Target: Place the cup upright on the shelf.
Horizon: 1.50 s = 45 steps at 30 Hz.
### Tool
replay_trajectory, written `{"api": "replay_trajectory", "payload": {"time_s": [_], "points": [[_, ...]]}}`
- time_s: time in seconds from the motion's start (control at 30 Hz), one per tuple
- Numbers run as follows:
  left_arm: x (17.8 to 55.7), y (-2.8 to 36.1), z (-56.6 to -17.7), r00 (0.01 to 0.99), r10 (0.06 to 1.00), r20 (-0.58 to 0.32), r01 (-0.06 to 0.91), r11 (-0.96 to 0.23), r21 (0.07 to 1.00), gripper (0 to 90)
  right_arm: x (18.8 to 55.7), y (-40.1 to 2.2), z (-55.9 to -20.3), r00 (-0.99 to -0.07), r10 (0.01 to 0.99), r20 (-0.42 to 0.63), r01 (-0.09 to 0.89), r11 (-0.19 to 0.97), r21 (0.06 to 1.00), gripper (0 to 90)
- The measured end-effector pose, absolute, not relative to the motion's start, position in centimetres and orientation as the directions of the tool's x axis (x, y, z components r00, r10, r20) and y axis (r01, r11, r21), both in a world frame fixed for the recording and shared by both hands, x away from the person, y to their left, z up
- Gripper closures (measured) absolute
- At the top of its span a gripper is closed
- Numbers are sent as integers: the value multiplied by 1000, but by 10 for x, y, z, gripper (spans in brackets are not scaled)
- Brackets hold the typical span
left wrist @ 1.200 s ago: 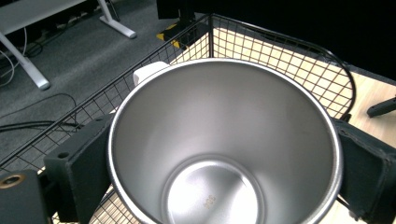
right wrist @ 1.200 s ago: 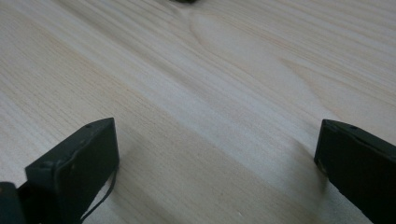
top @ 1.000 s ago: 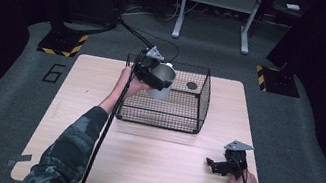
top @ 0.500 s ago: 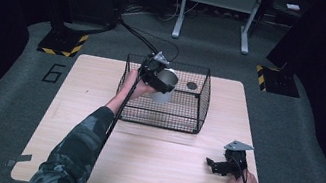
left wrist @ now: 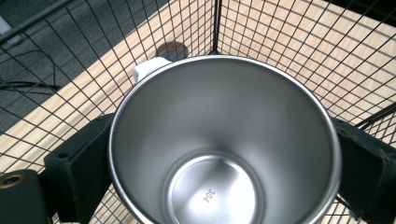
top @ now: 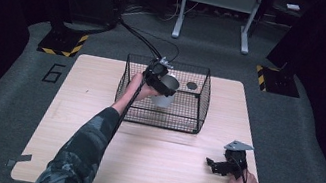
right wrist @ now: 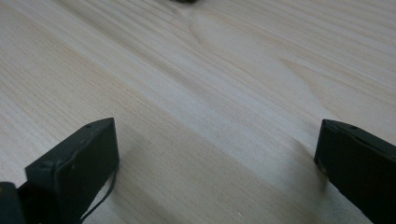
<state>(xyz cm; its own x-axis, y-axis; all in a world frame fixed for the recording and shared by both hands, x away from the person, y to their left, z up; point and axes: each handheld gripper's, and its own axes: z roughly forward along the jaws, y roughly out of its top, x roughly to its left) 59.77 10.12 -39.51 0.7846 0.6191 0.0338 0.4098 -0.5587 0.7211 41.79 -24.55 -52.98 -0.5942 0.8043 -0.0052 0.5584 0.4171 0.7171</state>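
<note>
A: What is the left gripper (top: pixel 161 82) doing over that black wire-mesh basket (top: pixel 198 109)?

B: It is clamped on a white-sided steel mug with a polished inside (top: pixel 165 92). In the left gripper view the two black jaws press the mug's wall from either side, just under the rim (left wrist: pixel 223 140), so the open mouth faces the camera. The mug hangs within the basket's walls, above its floor as far as I can judge.

A: Why hold it by the sides like that?

B: Likely because the round body gives two opposed flats of contact, while the white handle (left wrist: pixel 148 70) points away from the jaws and stays free of the mesh.

A: And that dark round thing (top: pixel 192 85) beyond the mug?

B: It lies past the mug, near the far corner of the basket; too small to name.

A: The right gripper (top: pixel 219 166)?

B: Spread wide and empty, resting low on the pale wooden table (top: pixel 148 165), well apart from the basket. Nothing lies between its jaws but bare wood grain. I would guess it is simply parked out of the way.
</note>
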Motion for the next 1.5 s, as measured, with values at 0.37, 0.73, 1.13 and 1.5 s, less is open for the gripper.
{"api": "replay_trajectory", "payload": {"time_s": [0.37, 0.73, 1.13, 1.5], "points": [[606, 96, -409, 775, 632, 20, 446, -568, 691, 65, 418, -245, -530, -593, 805, -4, 560, 416, 717, 0], [612, 93, -418, 762, 648, 7, 482, -574, 662, 64, 418, -244, -530, -582, 813, 3, 566, 402, 720, 0], [613, 88, -424, 790, 612, 20, 462, -617, 637, 63, 418, -244, -530, -583, 813, 3, 565, 403, 720, 0], [612, 95, -425, 791, 611, 3, 472, -614, 633, 62, 418, -244, -530, -583, 813, 2, 564, 403, 720, 0]]}}
